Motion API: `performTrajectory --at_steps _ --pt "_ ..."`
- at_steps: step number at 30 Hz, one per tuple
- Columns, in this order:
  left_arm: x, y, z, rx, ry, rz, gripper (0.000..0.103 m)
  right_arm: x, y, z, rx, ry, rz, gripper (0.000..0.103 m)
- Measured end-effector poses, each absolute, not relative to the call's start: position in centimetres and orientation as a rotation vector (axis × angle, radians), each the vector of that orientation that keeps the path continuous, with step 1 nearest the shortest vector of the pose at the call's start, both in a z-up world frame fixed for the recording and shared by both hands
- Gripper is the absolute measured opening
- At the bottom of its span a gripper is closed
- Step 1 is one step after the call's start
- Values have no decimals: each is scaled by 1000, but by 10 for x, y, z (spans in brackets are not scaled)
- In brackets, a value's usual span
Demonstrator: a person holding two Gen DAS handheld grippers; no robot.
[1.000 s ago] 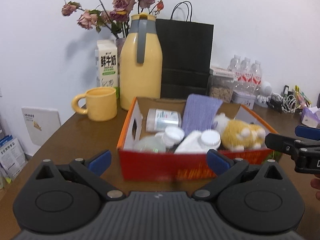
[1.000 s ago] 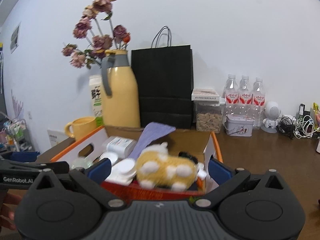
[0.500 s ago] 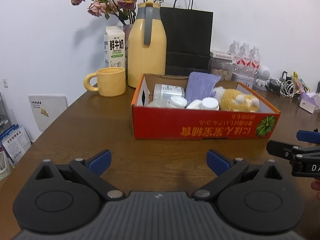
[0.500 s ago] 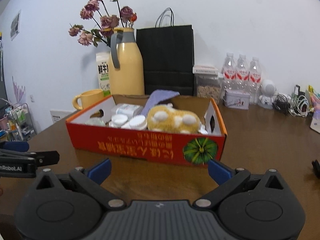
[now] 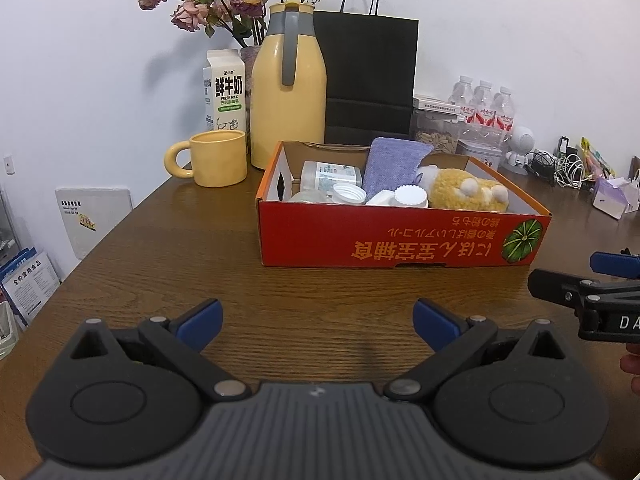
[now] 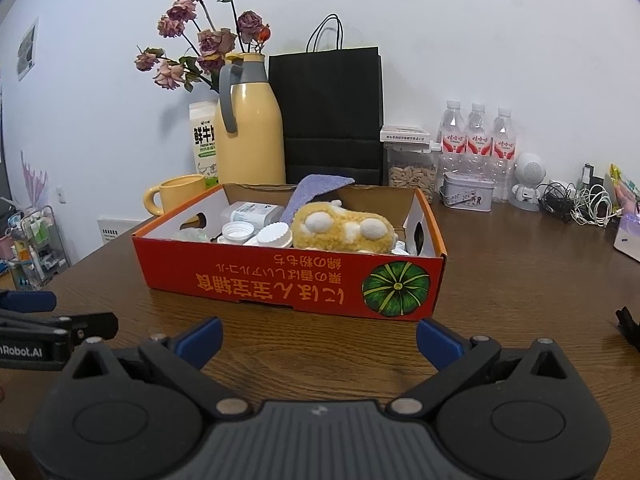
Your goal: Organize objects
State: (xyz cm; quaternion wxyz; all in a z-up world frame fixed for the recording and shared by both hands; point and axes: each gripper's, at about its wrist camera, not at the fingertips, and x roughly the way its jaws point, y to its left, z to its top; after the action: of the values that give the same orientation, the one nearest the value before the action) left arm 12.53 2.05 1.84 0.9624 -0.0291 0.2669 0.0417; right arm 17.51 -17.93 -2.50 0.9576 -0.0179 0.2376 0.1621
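While both grippers hang over bare table, nothing is gripped
left gripper [image 5: 316,322]: jaws spread wide, empty, over the wooden table [image 5: 160,264] short of the box's near wall
right gripper [image 6: 319,338]: jaws spread wide, empty, close in front of the box's near wall; also seen from the side at the right edge of the left wrist view, a fingertip of the person's hand below it
red cardboard box [image 5: 400,240]: open top, sits flat mid-table, upside-down orange print and a green pumpkin graphic on the near wall
box contents: yellow plush toy [image 6: 340,230] toward the right; purple cloth [image 5: 394,166] leaning on the back wall; white screw-cap bottles [image 5: 404,198] lying near the front; clear labelled container [image 5: 330,174] behind them
yellow mug [image 5: 214,158]: on the table left of the box, apart from it
yellow thermos jug [image 5: 288,88]: upright behind the box's left corner
milk carton [image 5: 224,90]: just left of the jug, dried roses [image 5: 236,0] above it
black paper bag [image 5: 368,80]: against the wall behind the box
water bottles [image 6: 476,148]: three, back right, beside a clear lidded jar [image 6: 410,164] and a small tin [image 6: 466,196]
cables [image 6: 576,200]: tangled at far right
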Motion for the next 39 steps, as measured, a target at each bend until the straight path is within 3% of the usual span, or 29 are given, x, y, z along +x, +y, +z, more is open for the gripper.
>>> performTrajectory --at_steps 39 --pt "120 16 25 -59 521 71 103 172 -179 -19 -39 464 331 103"
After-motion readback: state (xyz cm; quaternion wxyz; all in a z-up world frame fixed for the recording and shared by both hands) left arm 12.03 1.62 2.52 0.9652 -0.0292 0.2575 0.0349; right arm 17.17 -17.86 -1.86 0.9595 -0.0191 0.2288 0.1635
